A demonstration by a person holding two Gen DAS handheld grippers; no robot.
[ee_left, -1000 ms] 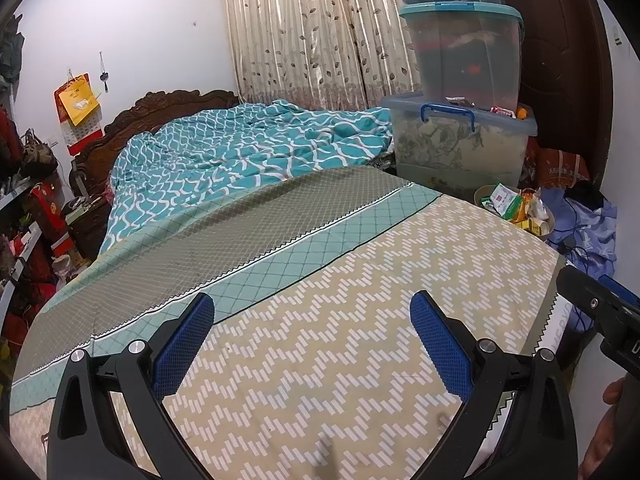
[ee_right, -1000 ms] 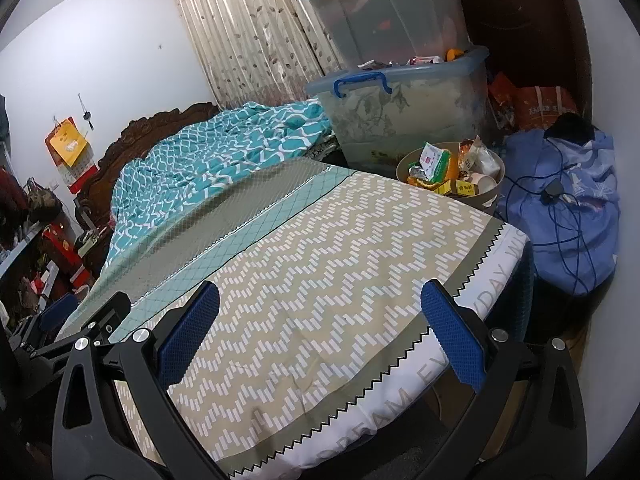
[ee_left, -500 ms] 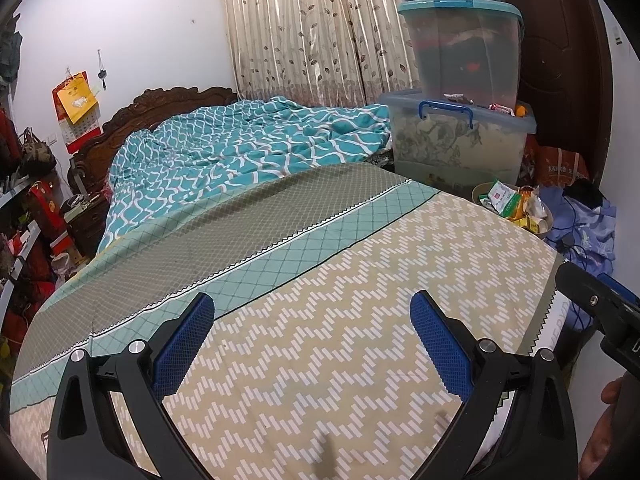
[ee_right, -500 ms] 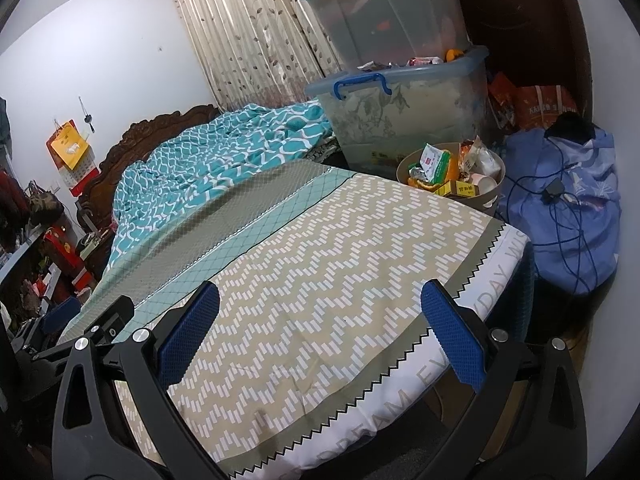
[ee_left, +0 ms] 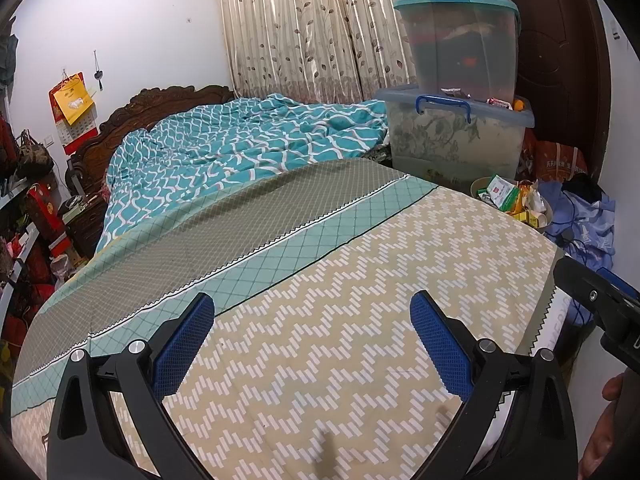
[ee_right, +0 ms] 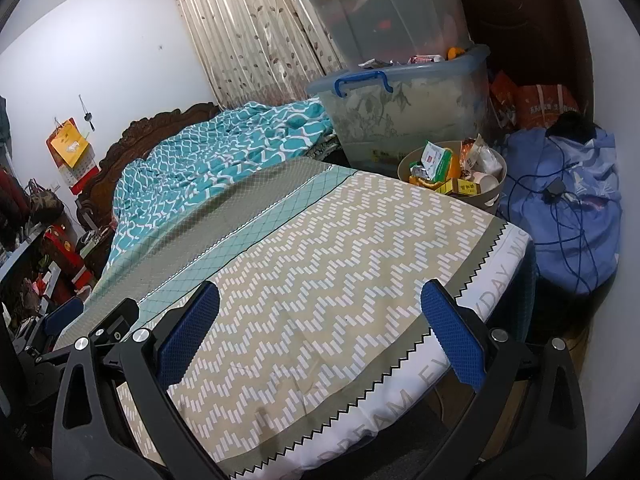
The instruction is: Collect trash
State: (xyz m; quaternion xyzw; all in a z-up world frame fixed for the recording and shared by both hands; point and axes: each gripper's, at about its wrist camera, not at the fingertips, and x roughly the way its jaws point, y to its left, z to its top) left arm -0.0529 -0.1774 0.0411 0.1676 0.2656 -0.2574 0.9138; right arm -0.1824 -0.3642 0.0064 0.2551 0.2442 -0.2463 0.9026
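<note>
A round beige trash bin [ee_right: 494,194] stands on the floor past the bed's far corner, full of wrappers, small boxes and a paper cup. It also shows in the left wrist view [ee_left: 546,210]. My left gripper [ee_left: 312,312] is open and empty, held over the zigzag-patterned bed cover [ee_left: 360,280]. My right gripper [ee_right: 320,300] is open and empty over the same cover [ee_right: 340,248], near the bed's foot edge. No loose trash shows on the bed.
Stacked clear storage tubs [ee_right: 404,104] stand behind the bin. A blue cloth bag with cables [ee_right: 568,208] lies right of it. A crumpled teal quilt [ee_left: 240,148] covers the bed's head end. Cluttered shelves [ee_left: 28,232] line the left wall.
Both grippers have drifted slightly, with the view shifting a little; both stay open and empty.
</note>
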